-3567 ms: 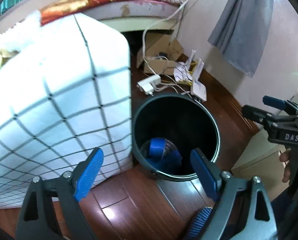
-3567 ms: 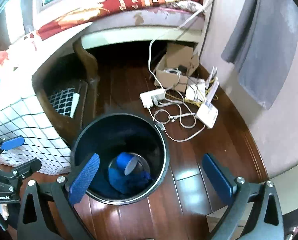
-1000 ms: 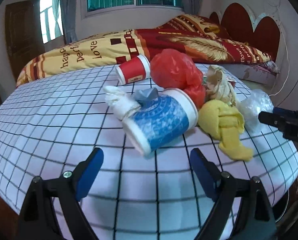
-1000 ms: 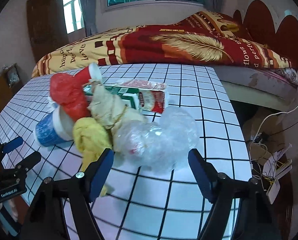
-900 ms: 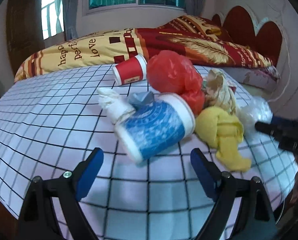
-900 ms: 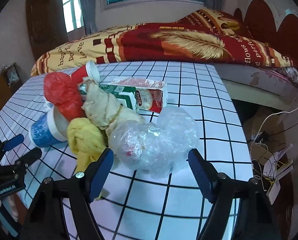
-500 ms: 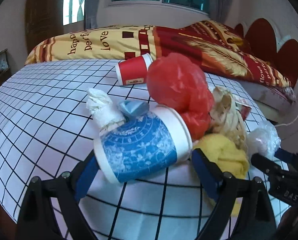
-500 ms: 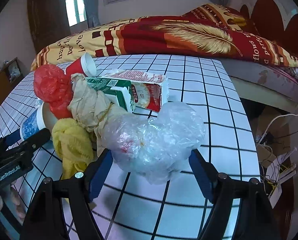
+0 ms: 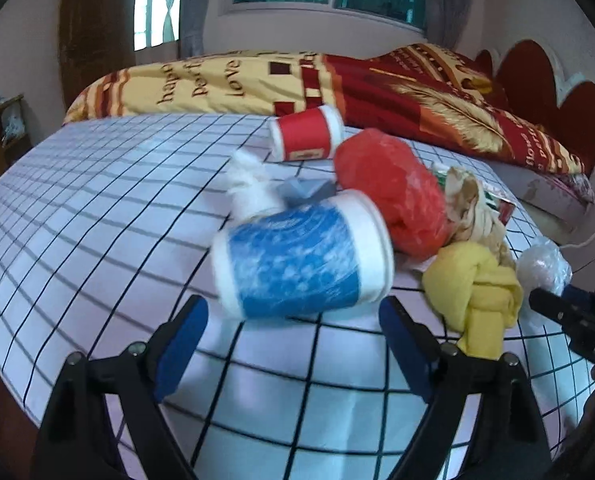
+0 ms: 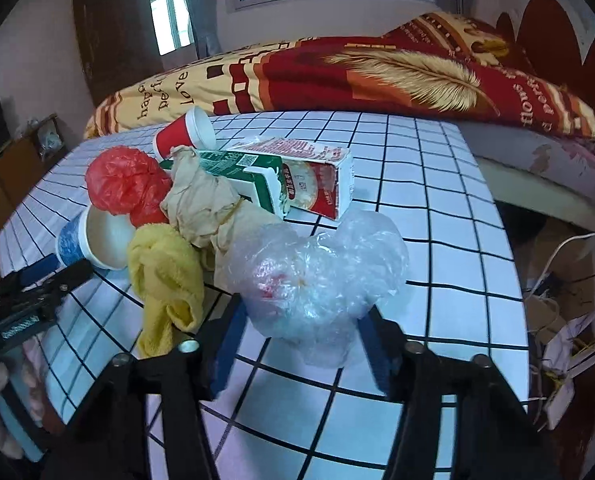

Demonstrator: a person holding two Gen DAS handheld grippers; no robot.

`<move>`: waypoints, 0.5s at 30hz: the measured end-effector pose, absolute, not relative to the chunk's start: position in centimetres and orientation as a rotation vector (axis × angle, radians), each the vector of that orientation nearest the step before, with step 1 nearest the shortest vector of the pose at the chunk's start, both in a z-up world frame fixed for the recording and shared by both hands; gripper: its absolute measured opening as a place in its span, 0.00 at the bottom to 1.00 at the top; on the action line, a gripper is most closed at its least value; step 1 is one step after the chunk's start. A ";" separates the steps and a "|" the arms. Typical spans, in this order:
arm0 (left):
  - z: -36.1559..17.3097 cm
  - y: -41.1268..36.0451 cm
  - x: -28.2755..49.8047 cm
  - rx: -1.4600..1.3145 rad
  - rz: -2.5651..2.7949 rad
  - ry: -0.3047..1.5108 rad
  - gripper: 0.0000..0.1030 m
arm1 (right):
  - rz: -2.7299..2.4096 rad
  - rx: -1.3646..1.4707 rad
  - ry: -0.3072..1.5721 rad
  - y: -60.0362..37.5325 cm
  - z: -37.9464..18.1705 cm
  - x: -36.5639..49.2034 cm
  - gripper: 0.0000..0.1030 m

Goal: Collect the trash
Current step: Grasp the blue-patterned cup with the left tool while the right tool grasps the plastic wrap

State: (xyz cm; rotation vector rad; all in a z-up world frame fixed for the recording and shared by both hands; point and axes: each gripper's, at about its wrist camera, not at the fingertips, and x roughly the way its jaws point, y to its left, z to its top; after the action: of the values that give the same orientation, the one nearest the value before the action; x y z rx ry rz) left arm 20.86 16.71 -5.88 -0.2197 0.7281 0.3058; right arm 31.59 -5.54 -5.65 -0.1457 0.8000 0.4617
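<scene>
A blue-and-white paper cup [image 9: 301,258] lies on its side just ahead of the left gripper [image 9: 293,332], whose jaws gape wide beside its base and rim. A crumpled clear plastic bag [image 10: 317,276] sits between the spread fingers of the right gripper [image 10: 301,344], on the white checked tablecloth [image 10: 437,216].

We saw a white cloth [image 9: 97,216] gridded with black lines. On it lay a blue-and-white speckled cup [image 9: 297,260], a red cup [image 9: 305,136] with a white rim, a red bag [image 9: 389,196], a yellow rag [image 9: 477,296], a beige wad [image 10: 201,204], a clear bag [image 10: 317,272] and a green, red and white carton [image 10: 293,180]. Behind was a yellow and red blanket [image 10: 377,76] with a feather print.
</scene>
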 end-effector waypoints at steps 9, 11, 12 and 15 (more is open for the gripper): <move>-5.7 16.0 23.8 -0.194 0.310 0.741 0.92 | 0.432 -0.181 0.823 -4.5 -6.1 33.6 0.88; -6.1 16.2 24.3 -0.187 0.326 0.758 0.91 | 0.457 -0.167 0.840 -4.3 -6.3 34.0 0.72; -6.4 16.4 24.4 -0.191 0.326 0.773 0.88 | 0.470 -0.162 0.856 -4.2 -6.5 34.2 0.56; -6.5 16.9 23.8 -0.208 0.308 0.761 0.86 | 0.486 -0.153 0.847 -4.4 -6.2 33.6 0.54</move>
State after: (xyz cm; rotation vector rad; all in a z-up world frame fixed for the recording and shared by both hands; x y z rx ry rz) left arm 23.76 16.93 -6.47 -0.2080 0.7606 0.3078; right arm 33.64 -4.42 -6.23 -0.1533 0.8473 0.4859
